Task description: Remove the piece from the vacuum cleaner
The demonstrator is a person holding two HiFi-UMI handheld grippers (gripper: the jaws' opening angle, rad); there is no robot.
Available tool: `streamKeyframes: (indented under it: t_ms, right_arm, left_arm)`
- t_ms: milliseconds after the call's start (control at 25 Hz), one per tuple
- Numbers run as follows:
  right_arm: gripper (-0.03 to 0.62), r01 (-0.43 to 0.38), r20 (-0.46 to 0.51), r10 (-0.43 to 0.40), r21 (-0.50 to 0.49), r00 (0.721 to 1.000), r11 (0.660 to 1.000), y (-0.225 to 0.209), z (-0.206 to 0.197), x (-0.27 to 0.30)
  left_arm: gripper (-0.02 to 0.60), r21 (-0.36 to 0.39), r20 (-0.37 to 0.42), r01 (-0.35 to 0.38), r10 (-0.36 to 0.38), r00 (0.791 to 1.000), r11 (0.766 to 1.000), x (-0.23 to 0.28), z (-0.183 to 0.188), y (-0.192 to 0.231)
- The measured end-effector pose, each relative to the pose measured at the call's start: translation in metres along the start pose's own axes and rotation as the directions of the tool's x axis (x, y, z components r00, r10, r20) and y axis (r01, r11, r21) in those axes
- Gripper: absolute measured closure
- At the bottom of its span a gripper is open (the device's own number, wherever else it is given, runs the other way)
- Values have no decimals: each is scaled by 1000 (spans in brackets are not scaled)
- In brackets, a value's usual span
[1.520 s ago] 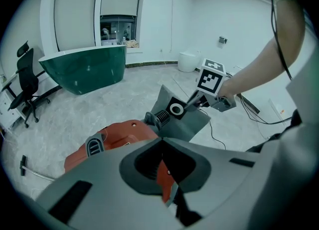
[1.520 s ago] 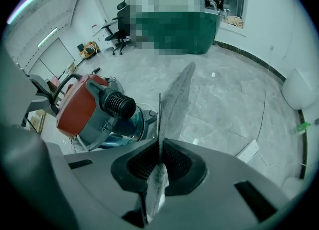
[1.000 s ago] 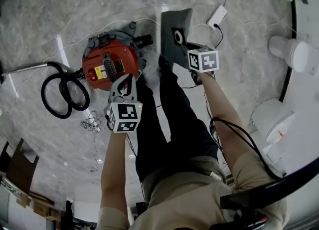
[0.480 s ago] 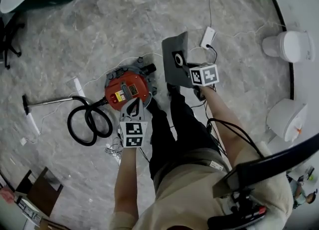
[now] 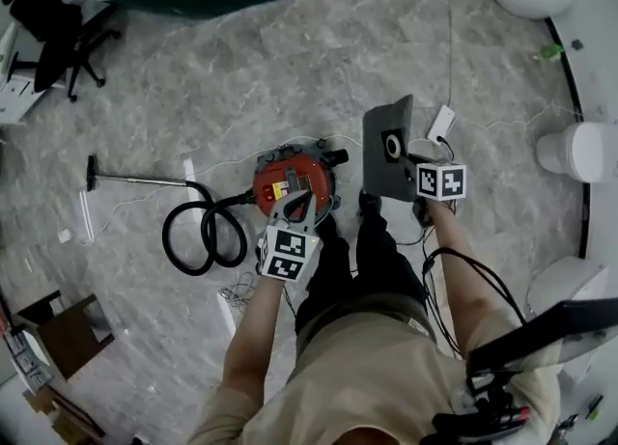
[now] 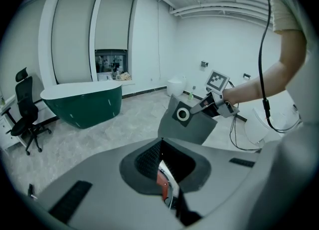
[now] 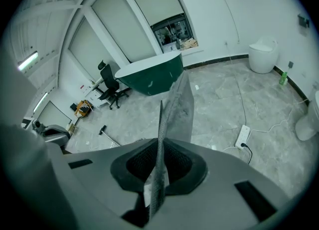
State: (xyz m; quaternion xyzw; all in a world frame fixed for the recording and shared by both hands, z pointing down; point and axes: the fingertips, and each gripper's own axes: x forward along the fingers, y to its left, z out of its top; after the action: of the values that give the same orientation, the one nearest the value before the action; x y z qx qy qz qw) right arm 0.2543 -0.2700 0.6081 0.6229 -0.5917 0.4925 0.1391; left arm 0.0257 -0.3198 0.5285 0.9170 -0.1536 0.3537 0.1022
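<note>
Jaws of the right gripper point(image 7: 158, 174) clamp the flat grey fabric piece with a white ring point(image 5: 390, 149), seen edge-on there, held clear of the red drum vacuum cleaner point(image 5: 294, 179); the left gripper point(image 5: 295, 206), closed on nothing, overlaps its near rim.

My left gripper point(image 5: 295, 205) and right gripper point(image 5: 411, 171) both rise off the floor; the grey bag point(image 5: 388, 144), at 2 o'clock from the vacuum cleaner point(image 5: 307, 173), climbs too.
</note>
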Motion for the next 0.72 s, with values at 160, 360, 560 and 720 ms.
streamKeyframes:
  t_ms: [160, 360, 560, 720]
  right_arm:
    - [563, -35, 36, 36, -6, 999, 999, 24, 15, -16]
    - [563, -81, 77, 82, -15, 994, 997, 50, 22, -47]
    - [563, -138, 119, 138, -10, 983, 990, 67, 24, -79]
    - [563, -186, 180, 187, -21, 966, 982, 77, 26, -115]
  left_arm:
    - [588, -17, 35, -23, 23, 999, 1000, -27, 17, 14]
    - [588, -19, 52, -34, 35, 998, 999, -57, 23, 13]
    - [588, -46, 90, -11, 15, 996, 999, -79, 40, -4]
    - [588, -24, 127, 11, -8, 992, 1000, -89, 63, -27]
